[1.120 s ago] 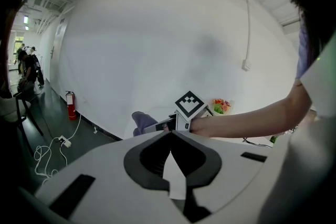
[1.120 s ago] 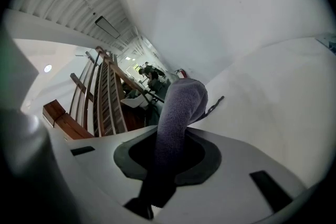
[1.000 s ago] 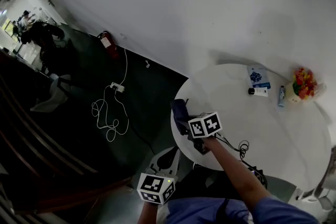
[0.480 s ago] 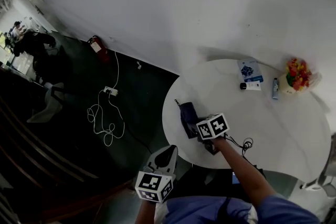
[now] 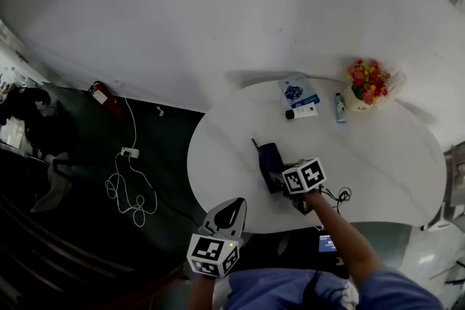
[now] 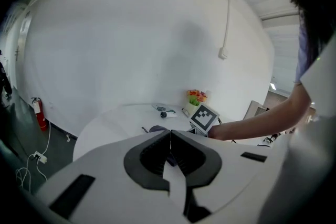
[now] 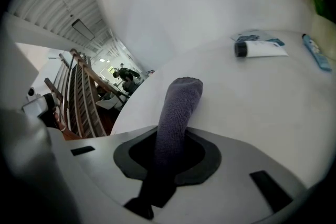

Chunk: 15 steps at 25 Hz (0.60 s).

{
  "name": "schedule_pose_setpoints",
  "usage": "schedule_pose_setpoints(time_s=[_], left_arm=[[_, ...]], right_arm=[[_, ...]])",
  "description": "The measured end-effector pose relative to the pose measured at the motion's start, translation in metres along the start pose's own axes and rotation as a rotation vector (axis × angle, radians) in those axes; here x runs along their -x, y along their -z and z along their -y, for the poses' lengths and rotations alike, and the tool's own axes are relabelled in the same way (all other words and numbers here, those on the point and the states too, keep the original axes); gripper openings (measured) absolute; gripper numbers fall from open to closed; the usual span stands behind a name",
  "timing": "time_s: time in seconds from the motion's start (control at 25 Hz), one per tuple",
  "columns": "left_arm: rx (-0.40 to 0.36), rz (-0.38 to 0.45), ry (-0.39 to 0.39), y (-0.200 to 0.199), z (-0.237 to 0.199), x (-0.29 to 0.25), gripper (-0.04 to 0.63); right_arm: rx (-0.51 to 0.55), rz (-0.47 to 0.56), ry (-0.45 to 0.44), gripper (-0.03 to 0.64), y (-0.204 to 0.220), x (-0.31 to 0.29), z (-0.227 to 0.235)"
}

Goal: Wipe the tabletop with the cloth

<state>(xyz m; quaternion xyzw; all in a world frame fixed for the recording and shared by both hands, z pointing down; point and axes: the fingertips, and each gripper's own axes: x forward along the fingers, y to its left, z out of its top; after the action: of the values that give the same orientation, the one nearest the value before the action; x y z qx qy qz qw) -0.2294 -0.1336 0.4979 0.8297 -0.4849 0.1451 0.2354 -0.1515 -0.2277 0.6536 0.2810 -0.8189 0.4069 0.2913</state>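
Grey-blue cloth (image 7: 178,107) is gripped tight in the right tongs (image 7: 167,157). The rest of it stretches forward over the round white table (image 5: 378,156), on the part nearest the person. The left tongs (image 6: 169,150) are pressed together with nothing between them, held low, off the table's near edge. Well apart, by the far rim, lie a tube (image 5: 301,112), a booklet (image 5: 296,91) and a pot of flowers (image 5: 367,80).

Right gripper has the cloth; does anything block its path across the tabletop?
The cloth's path is mostly bare tabletop; a white tube, blue packet, slim blue item and pot of flowers crowd the far edge.
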Motion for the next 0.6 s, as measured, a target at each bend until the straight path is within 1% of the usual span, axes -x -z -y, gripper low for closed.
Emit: schedule_pose_setpoints(time_s=[0.24,0.6], left_arm=[[-0.044,-0.018,0.085,-0.011,0.057,-0.035,0.017],[-0.102,-0.042,0.223,-0.02,0.16,-0.089,0.017]], right_arm=[[-0.081,0.044,0.075,0.071,0.026,0.065,0.066],[-0.198,0.116,0.182,0.071,0.072,0.17,0.161]])
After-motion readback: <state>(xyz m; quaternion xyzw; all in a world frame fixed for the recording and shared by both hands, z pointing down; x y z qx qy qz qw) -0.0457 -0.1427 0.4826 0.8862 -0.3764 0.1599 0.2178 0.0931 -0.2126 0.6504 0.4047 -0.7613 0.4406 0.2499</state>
